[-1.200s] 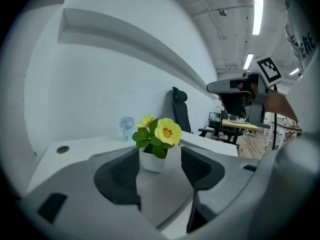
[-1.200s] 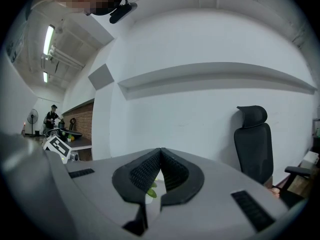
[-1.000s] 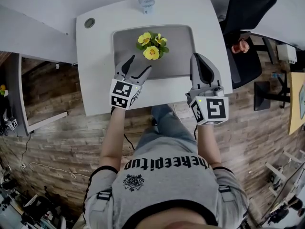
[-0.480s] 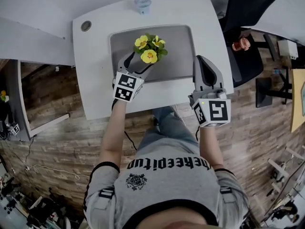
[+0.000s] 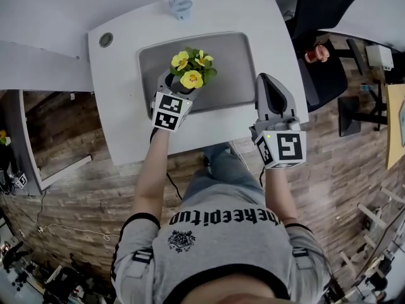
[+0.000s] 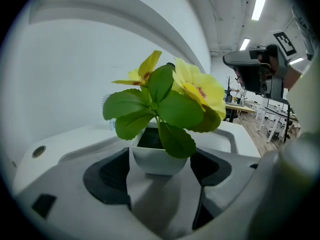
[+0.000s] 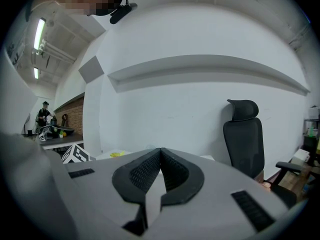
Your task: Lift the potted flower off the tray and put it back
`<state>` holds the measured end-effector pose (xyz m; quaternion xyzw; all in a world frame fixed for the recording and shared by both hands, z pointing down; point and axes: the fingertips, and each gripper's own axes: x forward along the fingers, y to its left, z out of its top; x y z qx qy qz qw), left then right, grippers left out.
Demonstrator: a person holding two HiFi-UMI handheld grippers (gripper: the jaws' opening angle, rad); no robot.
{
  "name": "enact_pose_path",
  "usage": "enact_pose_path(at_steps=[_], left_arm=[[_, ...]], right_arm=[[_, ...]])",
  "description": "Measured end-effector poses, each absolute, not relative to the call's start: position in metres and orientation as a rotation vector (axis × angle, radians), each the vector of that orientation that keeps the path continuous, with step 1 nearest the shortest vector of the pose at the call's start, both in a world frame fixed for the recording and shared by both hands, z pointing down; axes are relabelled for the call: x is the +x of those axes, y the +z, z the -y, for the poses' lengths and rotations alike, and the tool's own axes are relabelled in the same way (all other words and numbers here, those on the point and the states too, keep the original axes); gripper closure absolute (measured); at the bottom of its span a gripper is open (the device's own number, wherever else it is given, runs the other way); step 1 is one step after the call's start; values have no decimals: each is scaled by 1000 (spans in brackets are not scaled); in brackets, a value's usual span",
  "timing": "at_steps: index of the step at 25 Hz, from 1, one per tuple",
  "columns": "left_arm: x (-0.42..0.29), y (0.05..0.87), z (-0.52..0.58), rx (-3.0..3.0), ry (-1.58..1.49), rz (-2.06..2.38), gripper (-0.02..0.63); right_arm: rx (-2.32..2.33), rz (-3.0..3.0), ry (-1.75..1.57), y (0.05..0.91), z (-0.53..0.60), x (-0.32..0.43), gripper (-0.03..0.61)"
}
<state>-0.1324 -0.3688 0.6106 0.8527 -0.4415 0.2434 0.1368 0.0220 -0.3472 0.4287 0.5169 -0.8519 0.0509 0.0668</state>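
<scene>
**Flower bracketed near the tray's front rim**

Head view: the potted flower point(image 5: 188, 73) stands front-left on the tray point(image 5: 234, 56), with bare tray to its right. The left gripper point(image 5: 178, 87) straddles it, and the right gripper point(image 5: 266, 80) sits beside the tray's right rim.

Left gripper view: the jaws have just been opening and flank the potted flower without pressing on it.

Right gripper view: the jaws are pressed together with nothing between them.

White desk point(image 5: 120, 100) on wood-plank floor point(image 5: 76, 192), black office chair point(image 7: 243, 144) alongside, ceiling strip lights point(image 6: 259, 1) overhead.

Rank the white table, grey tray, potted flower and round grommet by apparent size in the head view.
1. white table
2. grey tray
3. potted flower
4. round grommet
All lie at table level, so nearness hardly skews this.
</scene>
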Motion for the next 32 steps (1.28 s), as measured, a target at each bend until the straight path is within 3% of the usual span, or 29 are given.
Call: enact_pose_path(at_steps=[13,32], left_arm=[[-132,601,373,2445,641,1352,272],[-150,499,327,2427,434,1497,273]], right_arm=[[1543,2582,144,427,348,23,577],[1467,2701,80,393,316,-4,577]])
